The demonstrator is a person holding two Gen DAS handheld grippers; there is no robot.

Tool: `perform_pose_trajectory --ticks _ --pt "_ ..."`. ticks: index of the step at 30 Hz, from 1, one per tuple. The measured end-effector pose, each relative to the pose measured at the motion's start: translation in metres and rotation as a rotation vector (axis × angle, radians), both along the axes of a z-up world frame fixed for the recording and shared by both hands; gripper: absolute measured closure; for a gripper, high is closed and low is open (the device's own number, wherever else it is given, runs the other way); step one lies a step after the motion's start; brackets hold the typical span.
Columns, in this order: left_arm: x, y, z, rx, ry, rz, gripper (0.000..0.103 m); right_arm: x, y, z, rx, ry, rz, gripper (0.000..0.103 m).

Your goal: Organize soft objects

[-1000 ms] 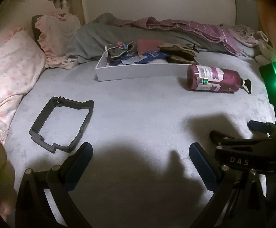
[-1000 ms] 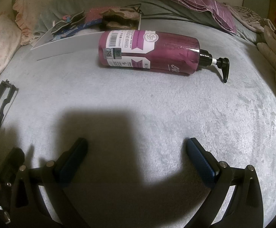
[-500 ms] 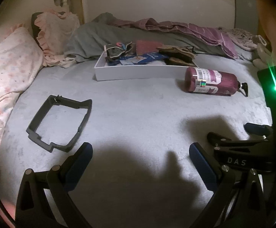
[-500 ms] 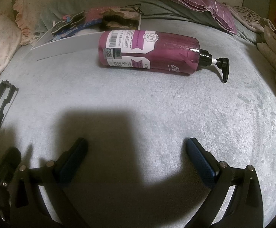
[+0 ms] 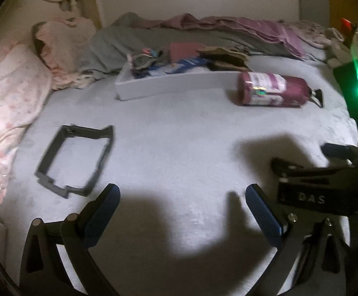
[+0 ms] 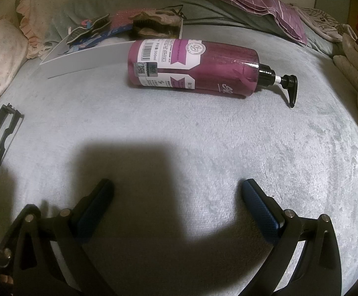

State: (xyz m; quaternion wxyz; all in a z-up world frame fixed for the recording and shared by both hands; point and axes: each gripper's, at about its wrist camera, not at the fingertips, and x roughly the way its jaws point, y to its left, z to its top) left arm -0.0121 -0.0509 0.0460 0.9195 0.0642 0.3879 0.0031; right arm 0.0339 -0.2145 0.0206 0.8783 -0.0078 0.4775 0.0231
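A white tray (image 5: 169, 83) at the back of the grey bed holds several soft items: dark socks (image 5: 144, 60), a pink cloth (image 5: 182, 50), brown fabric (image 5: 228, 58). The tray also shows in the right wrist view (image 6: 85, 58). A purple pump bottle (image 5: 272, 88) lies on its side right of the tray, and in the right wrist view (image 6: 193, 67). My left gripper (image 5: 181, 197) is open and empty above the bed. My right gripper (image 6: 176, 192) is open and empty, well short of the bottle; its body shows in the left wrist view (image 5: 326, 180).
A dark plastic frame (image 5: 76, 157) lies flat on the bed at the left, seen too in the right wrist view (image 6: 1, 133). Pink pillows (image 5: 11, 93) lie at the left edge. A grey and purple blanket pile (image 5: 215, 32) runs along the back.
The left wrist view has drifted slightly, so the tray, bottle and frame sit a little lower and further right. The right gripper's view is unchanged. Both grippers stay open.
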Motion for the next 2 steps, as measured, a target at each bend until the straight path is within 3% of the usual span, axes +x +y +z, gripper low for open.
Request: perform_pose_trajectory --ticks 2 --pt "0.0000 0.0038 0.0026 0.006 -0.016 0.034 0.000 0.0000 0.0002 0.0001 0.000 0.000 0.000 0.000"
